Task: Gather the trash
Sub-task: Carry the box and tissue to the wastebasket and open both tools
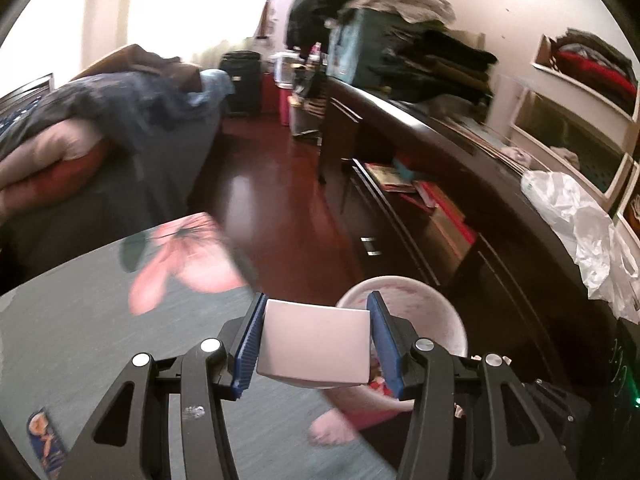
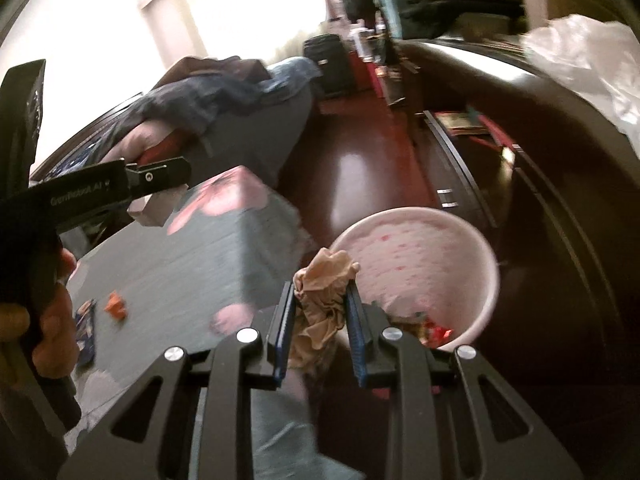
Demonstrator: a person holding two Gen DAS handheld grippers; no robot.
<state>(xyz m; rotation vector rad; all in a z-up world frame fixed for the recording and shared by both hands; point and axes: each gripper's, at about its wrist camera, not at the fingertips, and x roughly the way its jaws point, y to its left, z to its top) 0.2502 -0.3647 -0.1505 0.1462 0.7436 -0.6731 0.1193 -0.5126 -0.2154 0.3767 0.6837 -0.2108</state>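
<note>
Left gripper [image 1: 316, 344]: clamped on a pale pink square box [image 1: 314, 346], held at the rim of the round pink wastebasket [image 1: 448, 312] | Right gripper [image 2: 320, 334]: clenched on a crumpled beige paper wad [image 2: 322, 296] beside the wastebasket rim | Bed with grey floral cover [image 2: 160, 276]: small orange scrap [image 2: 116, 305] lying on it.

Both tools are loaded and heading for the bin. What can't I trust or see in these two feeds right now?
- Bin contents: left wrist view, blocked by the pale box in the left tool.
- Bin bottom: right wrist view, only the near edge of the litter shows.
- Scraps on the bed cover: right wrist view, motion blur.
- Crumpled paper lower end: hidden behind the right tool.
</note>
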